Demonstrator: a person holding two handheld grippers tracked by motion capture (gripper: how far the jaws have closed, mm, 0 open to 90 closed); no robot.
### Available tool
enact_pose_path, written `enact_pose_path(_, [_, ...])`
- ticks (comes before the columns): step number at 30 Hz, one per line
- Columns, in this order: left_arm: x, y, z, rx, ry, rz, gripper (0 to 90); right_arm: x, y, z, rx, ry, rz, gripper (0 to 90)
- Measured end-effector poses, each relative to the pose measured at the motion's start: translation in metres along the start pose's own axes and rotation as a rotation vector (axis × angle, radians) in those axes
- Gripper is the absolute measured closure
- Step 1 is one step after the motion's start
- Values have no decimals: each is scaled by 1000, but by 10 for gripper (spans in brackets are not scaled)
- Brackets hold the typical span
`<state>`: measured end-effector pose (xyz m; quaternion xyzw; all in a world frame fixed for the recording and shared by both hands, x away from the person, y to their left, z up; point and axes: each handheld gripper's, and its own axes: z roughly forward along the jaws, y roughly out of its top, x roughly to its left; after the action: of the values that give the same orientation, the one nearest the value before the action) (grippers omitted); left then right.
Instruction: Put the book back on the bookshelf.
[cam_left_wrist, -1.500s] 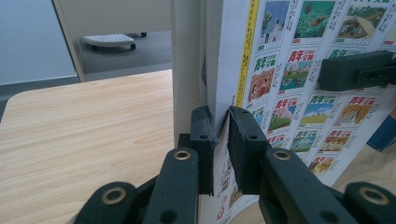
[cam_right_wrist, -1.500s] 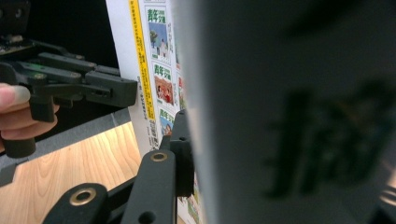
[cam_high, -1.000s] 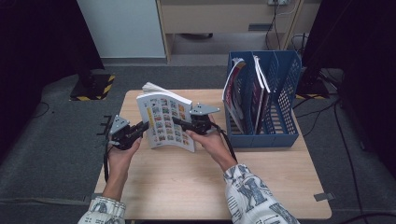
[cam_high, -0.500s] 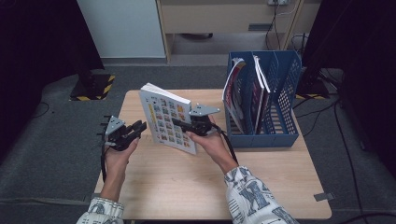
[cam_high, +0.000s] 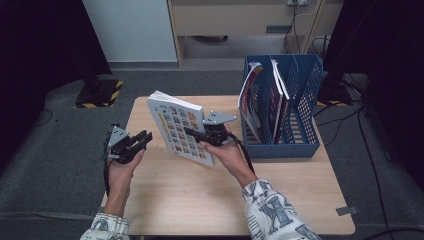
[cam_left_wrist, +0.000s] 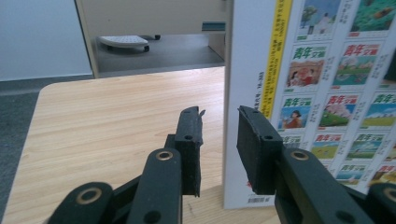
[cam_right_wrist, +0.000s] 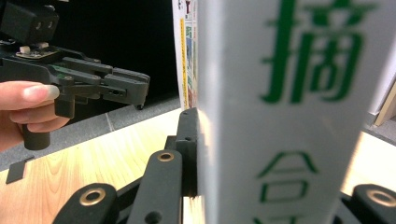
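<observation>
R tongs (cam_high: 196, 134) clamped on the magazine (cam_high: 180, 129), held upright over the counter (cam_high: 200, 200) center, tilted back. L tongs (cam_high: 145, 137) at the mag's 9 o'clock, jaws just been opening, apart w/ nothing between, clear of the cover edge. Blue file rack (cam_high: 305, 145) at 3 o'clock.

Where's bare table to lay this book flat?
Bare: the near table between book and front edge, and the far-left corner behind the left gripper. Crowded: the right side, where the blue rack stands beside the right gripper.
</observation>
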<state>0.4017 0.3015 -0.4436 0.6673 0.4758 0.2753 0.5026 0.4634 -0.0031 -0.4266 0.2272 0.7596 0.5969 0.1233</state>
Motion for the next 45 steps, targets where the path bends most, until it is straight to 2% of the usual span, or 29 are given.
enact_pose_path(5, [3,-3,0,9,7,-5,695,0,1,-2,-7,7,9,742])
enact_pose_path(22, [1,-5,4,22,15,27,697,0,2,-4,-27,43,30,742])
enact_pose_path(45, [3,-10,-3,34,38,56,690,-2,17,-25,-68,-6,28,742])
